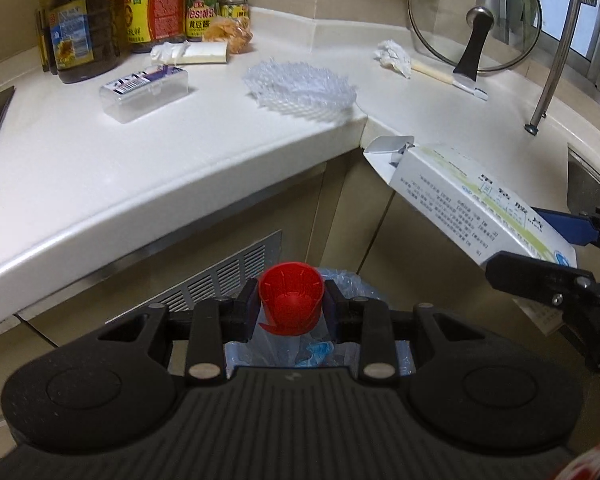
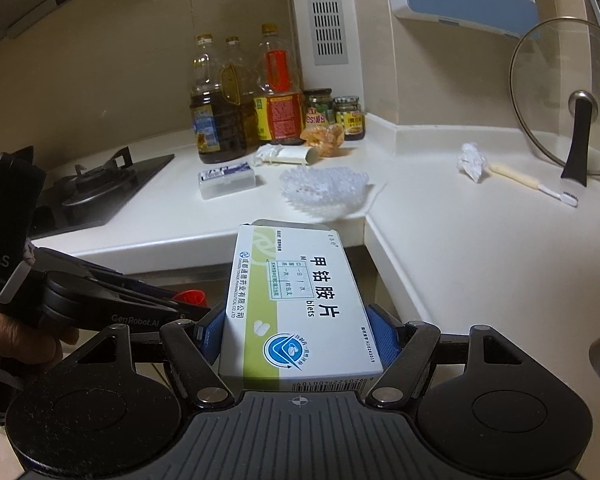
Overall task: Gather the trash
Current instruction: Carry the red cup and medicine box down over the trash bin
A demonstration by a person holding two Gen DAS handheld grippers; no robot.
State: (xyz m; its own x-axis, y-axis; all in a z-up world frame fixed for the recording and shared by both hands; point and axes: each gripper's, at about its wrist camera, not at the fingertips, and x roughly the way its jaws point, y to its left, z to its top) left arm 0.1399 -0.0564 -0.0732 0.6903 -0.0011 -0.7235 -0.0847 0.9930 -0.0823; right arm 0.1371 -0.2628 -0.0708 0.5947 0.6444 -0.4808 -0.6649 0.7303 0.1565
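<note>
L gripper [image 1: 290,306] has its jaws clamped on a red bottle cap [image 1: 291,304], held below the tabletop [image 1: 100,168] edge, right over a bin lined w/ a blue plastic bag [image 1: 352,288]. R gripper [image 2: 298,338] jaws clamped on both sides of a white-green medicine box [image 2: 296,304], off the tabletop front, near the L one, flap end open. On the tabletop, well apart: clear foam net [image 1: 300,88], crumpled tissue [image 1: 394,56], clear plastic case [image 1: 146,94].
</note>
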